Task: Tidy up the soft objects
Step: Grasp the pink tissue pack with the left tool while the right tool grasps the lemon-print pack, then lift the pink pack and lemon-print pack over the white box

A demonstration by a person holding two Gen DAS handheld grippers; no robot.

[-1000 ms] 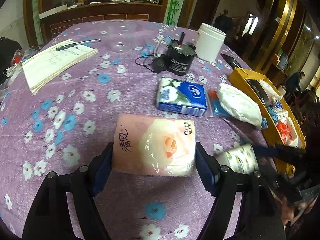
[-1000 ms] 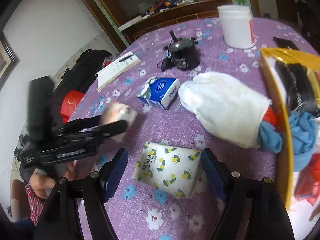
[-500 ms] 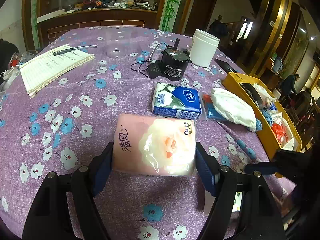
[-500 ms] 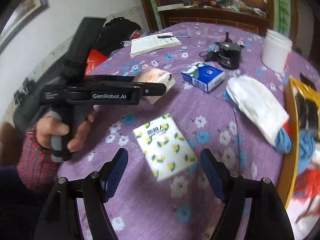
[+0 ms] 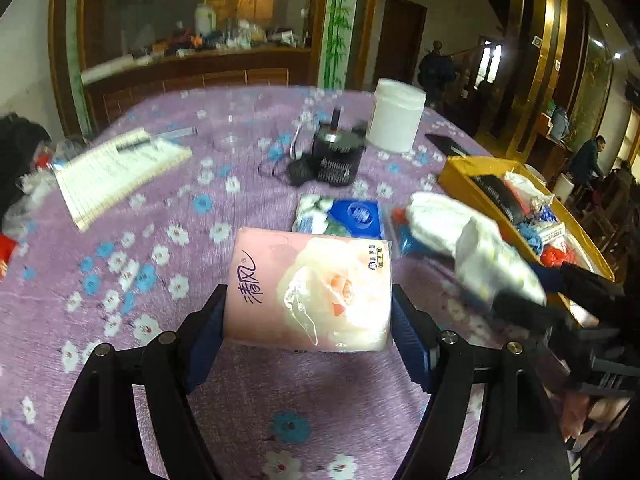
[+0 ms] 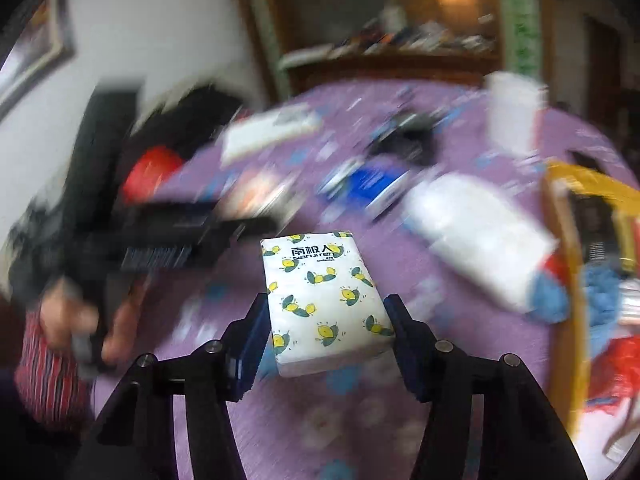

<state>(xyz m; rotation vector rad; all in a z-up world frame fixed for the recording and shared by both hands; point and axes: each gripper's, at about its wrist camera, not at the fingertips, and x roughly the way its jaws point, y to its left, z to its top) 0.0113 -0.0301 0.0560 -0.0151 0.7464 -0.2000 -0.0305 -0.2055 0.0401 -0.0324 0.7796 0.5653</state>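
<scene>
Partly done: some soft things already inside the yellow box [image 5: 456,168]. Left claw [image 5: 308,312] pinching the pink tissue pack [image 5: 308,292], as before. Right claw [image 6: 326,320], just closed from wide, now pinching the lemon-print tissue pack [image 6: 324,300], lifted off the tabletop [image 5: 160,220]. Blue tissue pack [image 5: 352,216] and white bundle [image 5: 436,220] left lying beside the box.
</scene>
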